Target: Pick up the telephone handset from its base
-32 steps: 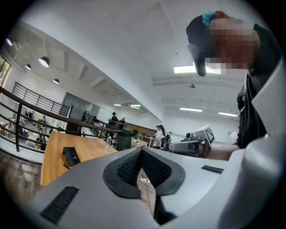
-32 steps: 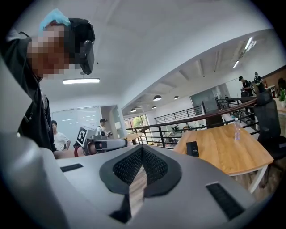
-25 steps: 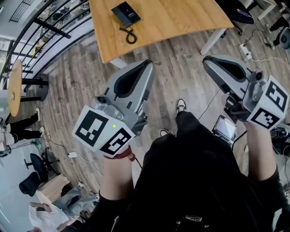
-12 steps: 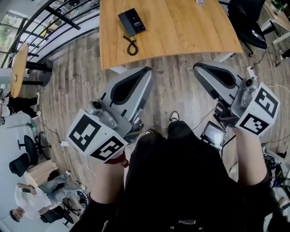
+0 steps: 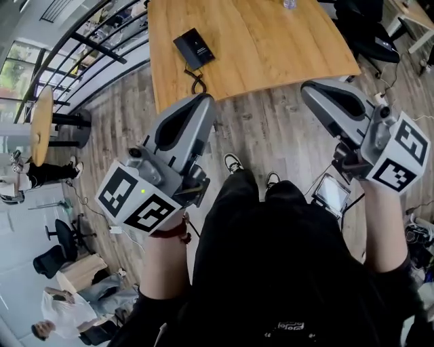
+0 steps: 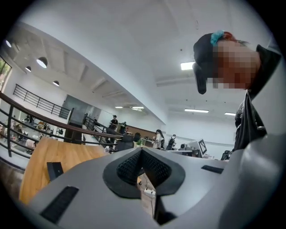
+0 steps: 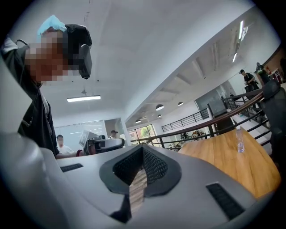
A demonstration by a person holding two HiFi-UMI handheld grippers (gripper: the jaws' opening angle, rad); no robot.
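A black telephone lies on the near left part of the wooden table, handset on its base, with its coiled cord hanging over the table's edge. The left gripper view catches the telephone small and far off at the left. Both grippers are held level over the wooden floor, short of the table. My left gripper is shut and holds nothing; in its own view its tips meet. My right gripper is likewise shut and bare, with its tips together.
A clear bottle stands at the table's far edge, and it shows again as the bottle. Black office chairs stand at the table's right. A railing and a round table are at the left. A small screen lies on the floor.
The table and telephone have slid lower and nearer in the head view as the person walks toward them. Both grippers moved along with the person and stayed shut.
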